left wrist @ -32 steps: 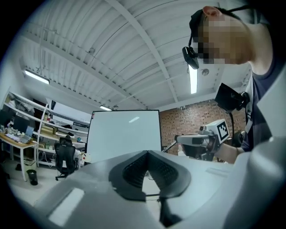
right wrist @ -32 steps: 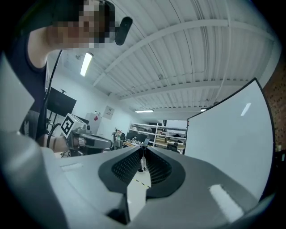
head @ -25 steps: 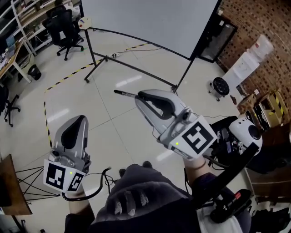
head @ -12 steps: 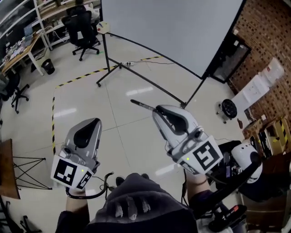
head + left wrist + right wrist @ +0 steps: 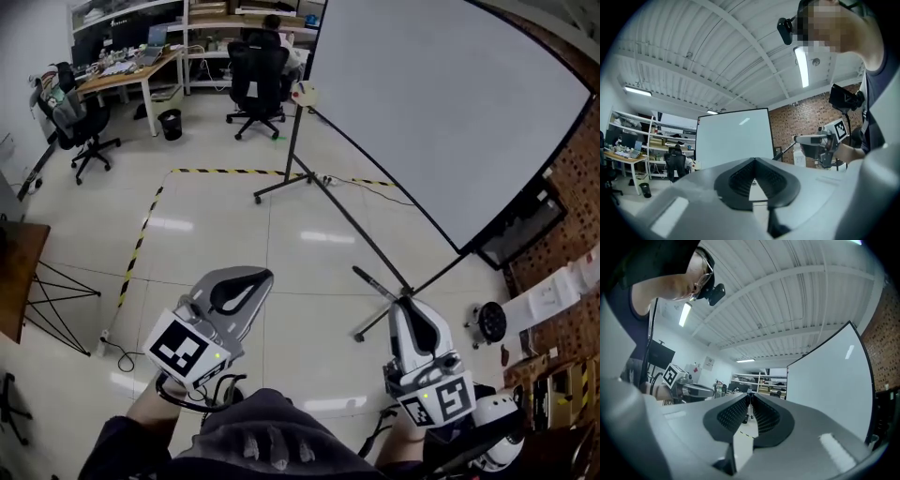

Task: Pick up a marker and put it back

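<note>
Marker (image 5: 373, 280) clamped in narrow jaws of right gripper (image 5: 400, 301), lower right of frame, aloft beside whiteboard (image 5: 450, 112). Left gripper (image 5: 261, 275) closed, empty. Pickup apparently complete; put-back outstanding.

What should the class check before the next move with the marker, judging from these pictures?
1. Marker gripped by the right gripper: ok, it sticks out past jaws closed on it.
2. Left gripper free: ok, its jaws are together with nothing between them.
3. Whiteboard in view ahead of the person: ok.
4. Place to put the marker back located: cannot tell, no tray or holder shows.
5. Marker capped: cannot tell, too small to see.
</note>
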The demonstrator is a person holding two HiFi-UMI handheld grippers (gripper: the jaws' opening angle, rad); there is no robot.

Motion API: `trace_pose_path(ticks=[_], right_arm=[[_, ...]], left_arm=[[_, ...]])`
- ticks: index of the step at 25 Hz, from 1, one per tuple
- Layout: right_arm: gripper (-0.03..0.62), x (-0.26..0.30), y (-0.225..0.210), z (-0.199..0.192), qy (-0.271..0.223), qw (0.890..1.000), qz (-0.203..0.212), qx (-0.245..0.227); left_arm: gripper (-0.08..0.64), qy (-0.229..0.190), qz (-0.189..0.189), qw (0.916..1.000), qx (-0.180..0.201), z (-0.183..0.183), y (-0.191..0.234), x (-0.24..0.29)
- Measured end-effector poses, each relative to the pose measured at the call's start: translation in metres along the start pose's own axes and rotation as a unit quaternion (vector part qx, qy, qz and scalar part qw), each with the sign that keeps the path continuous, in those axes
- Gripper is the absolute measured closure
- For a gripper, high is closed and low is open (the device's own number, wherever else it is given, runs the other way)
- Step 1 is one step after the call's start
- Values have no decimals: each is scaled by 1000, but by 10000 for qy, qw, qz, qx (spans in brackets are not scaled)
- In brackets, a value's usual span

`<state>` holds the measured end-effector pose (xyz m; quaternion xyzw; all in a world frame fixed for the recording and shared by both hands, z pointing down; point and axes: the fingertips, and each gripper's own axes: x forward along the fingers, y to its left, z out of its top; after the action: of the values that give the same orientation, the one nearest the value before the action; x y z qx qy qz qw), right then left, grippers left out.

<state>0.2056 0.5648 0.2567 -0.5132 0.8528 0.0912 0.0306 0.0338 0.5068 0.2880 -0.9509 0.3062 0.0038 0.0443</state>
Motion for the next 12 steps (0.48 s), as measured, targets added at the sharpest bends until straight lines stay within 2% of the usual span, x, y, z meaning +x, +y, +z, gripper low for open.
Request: trace_pose_path(ticks=[12], right_arm=[[554, -16, -29, -15, -53, 9998, 116, 169]], left_arm=[[554, 167, 35, 9995, 255, -4, -22, 26]])
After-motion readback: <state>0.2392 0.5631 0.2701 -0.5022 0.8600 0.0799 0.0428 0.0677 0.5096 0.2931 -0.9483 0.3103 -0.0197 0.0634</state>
